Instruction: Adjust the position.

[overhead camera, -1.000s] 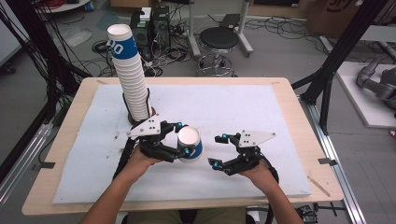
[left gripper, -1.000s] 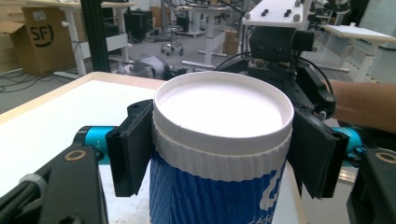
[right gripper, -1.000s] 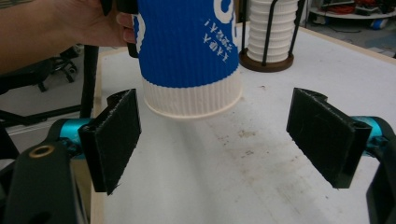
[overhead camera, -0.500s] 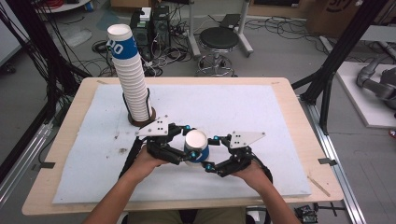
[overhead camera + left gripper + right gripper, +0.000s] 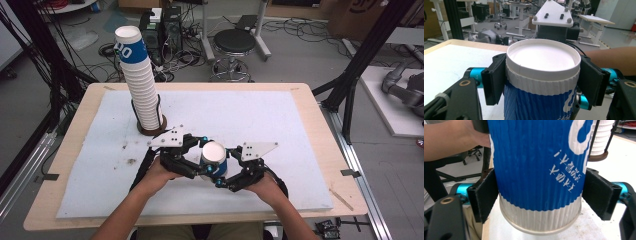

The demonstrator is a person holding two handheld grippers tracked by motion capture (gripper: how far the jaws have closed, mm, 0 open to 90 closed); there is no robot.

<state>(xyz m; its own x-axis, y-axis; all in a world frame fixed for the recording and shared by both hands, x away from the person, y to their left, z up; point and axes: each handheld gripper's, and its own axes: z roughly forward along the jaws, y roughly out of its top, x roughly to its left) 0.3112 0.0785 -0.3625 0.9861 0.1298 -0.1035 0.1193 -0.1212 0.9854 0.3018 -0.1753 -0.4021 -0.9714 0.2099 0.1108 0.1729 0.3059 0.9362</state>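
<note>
Stack of blue-and-white paper cups (image 5: 140, 80): far left of the white mat (image 5: 280, 120), tall, leaning slightly, seated in a dark round holder (image 5: 151, 130) on the worktop (image 5: 310, 100). Dark specks on the mat just in front of it.

Left forearm: enters from the lower edge, angled up and to the right; hand wrapped round the grip. Left tongs (image 5: 204, 156): pointing right, white three-cornered plate on top. Jaws closed on the cup's upper part, one pad against each side just under the rim, as seen in the left gripper view (image 5: 541, 82).

Single paper cup (image 5: 214, 159): near the front middle of the mat, between the two tongs. Blue ribbed sleeve, white band at each end. Whether it rests on the mat or is held just clear of it cannot be told.

Right tongs (image 5: 222, 176): pointing left, meeting the cup from the opposite side. Jaws have just been closing, the cup between them; in the right gripper view (image 5: 541, 200) the left pad touches the sleeve, the right pad sits just beside it with a thin gap.

Right forearm: enters from the lower edge, angled up and to the left.

Surroundings: black stool (image 5: 235, 42) and cables on the floor beyond the worktop's far edge.
</note>
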